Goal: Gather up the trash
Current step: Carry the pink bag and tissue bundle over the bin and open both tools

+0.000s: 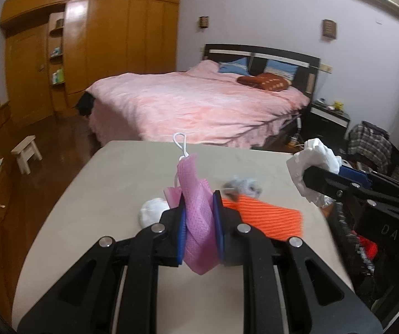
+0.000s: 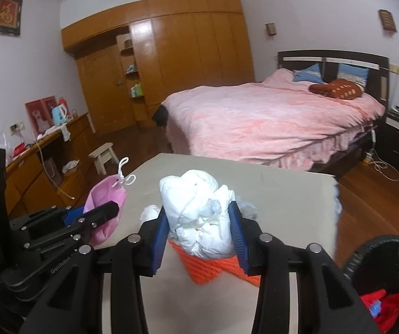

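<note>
Left gripper (image 1: pixel 199 222) had its jaws clamped narrow on a pink mesh bag (image 1: pixel 196 222) with a white drawstring loop sticking up, lifted above the tabletop (image 1: pixel 93 194) near its left edge. In the right wrist view the same bag (image 2: pixel 106 208) hung just off that left edge. Behind it on the tabletop lay a small white wad (image 1: pixel 150 208), blurred. Toward the middle sat a grey-white crumpled scrap (image 1: pixel 243 188) and, just in front of it, an orange mesh piece (image 1: pixel 269 217), flat on the surface.

Right gripper (image 2: pixel 199 231) held a crumpled white plastic bag (image 2: pixel 199 211), jaws medium-wide and pressed on both sides of it, raised over the orange mesh piece. A black bin (image 2: pixel 380 264) sat low beside the tabletop's right edge, red stuff already inside.

Step looked like carry-to-bin with both loads. To do it well: keep both grips firm, swing the right one over the bin rim first since it's nearer, centre it well inside the opening before releasing, as the plastic bag is light and could drift. Bring the left across afterwards, clear of the right gripper, mind the dangling drawstring snagging. Three pieces still left on the tabletop.
</note>
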Demonstrator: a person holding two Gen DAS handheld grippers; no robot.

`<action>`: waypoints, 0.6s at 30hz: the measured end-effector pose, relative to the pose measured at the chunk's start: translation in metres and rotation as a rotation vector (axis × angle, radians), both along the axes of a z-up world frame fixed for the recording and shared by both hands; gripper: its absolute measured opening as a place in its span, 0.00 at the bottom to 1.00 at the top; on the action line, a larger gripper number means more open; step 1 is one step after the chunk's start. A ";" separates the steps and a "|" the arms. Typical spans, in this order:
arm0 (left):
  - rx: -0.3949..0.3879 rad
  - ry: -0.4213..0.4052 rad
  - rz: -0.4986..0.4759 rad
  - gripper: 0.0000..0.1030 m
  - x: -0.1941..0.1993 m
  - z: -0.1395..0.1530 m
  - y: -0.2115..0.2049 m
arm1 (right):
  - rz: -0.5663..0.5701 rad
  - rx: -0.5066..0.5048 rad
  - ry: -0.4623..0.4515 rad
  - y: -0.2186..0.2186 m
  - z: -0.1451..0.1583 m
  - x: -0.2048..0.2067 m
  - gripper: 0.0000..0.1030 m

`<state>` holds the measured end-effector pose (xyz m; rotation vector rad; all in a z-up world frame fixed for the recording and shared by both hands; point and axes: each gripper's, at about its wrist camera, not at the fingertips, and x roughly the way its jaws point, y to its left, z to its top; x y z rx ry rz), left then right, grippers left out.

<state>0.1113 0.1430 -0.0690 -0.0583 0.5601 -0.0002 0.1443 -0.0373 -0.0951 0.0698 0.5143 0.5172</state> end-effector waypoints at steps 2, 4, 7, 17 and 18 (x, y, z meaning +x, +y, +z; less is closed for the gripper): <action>-0.002 -0.004 -0.026 0.16 -0.001 0.001 -0.014 | -0.029 -0.001 -0.008 -0.016 0.003 -0.005 0.40; -0.002 -0.009 -0.055 0.16 -0.002 0.003 -0.029 | -0.056 -0.002 -0.012 -0.031 0.005 -0.009 0.40; -0.010 -0.013 -0.091 0.16 -0.003 0.004 -0.048 | -0.097 -0.006 -0.019 -0.054 0.008 -0.016 0.40; -0.017 -0.035 -0.243 0.16 -0.004 0.012 -0.115 | -0.238 -0.027 -0.030 -0.127 0.010 -0.041 0.40; -0.018 -0.038 -0.261 0.16 -0.005 0.013 -0.121 | -0.252 -0.029 -0.030 -0.134 0.009 -0.043 0.40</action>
